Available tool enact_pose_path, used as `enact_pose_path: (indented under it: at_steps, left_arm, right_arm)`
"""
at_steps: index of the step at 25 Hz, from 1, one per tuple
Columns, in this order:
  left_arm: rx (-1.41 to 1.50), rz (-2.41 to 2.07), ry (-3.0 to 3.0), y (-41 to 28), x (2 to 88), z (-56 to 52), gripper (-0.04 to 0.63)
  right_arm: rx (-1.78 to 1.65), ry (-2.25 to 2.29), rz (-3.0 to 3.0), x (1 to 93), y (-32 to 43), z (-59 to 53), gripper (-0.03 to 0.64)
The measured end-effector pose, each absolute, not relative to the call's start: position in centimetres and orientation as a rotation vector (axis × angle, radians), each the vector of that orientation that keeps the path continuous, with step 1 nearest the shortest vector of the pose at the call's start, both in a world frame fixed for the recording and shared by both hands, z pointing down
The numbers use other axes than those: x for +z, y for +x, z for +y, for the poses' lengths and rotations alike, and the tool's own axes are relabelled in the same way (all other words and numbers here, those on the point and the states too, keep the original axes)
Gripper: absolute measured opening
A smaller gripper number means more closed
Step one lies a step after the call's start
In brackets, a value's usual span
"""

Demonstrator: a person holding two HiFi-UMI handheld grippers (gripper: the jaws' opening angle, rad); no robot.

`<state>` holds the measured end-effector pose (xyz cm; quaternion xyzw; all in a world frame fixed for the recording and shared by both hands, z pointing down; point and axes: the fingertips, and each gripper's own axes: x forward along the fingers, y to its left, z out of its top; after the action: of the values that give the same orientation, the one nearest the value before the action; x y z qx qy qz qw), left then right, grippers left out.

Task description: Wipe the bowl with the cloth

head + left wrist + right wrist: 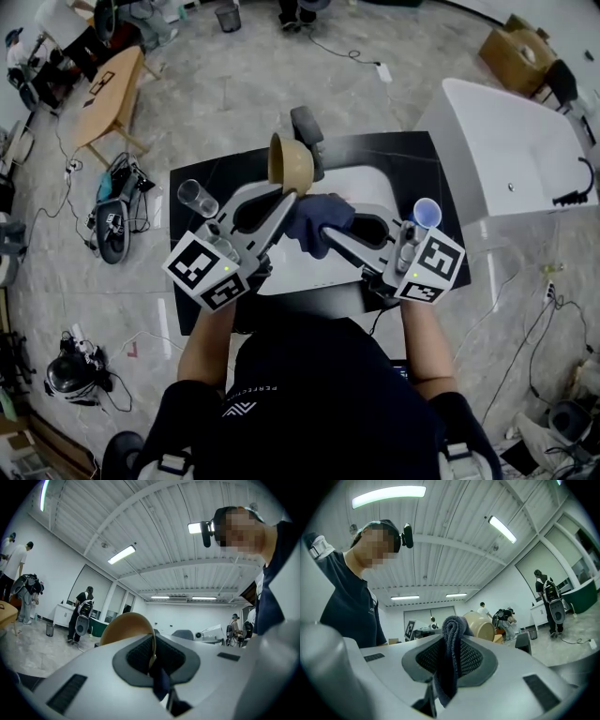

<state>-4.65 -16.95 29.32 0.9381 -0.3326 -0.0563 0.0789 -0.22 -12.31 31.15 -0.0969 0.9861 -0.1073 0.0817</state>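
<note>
Both forearms reach forward over the bench, claws angled inward; the left claw is pinched shut on the rim of the one bowl, held tipped above the bench; the right claw nips the one cloth just below it; a clear cup and a blue cup flank them; whether cloth meets bowl, I cannot tell.
</note>
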Motion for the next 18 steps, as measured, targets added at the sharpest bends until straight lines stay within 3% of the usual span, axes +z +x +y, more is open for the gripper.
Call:
enact_pose_path:
  at_steps: [18]
  left_arm:
    - [-0.020,-0.838,2.801,-3.0,33.4,-16.1,0.020]
  right_arm:
    - [-0.168,-0.461,2.892,27.4,2.0,-14.1,0.083]
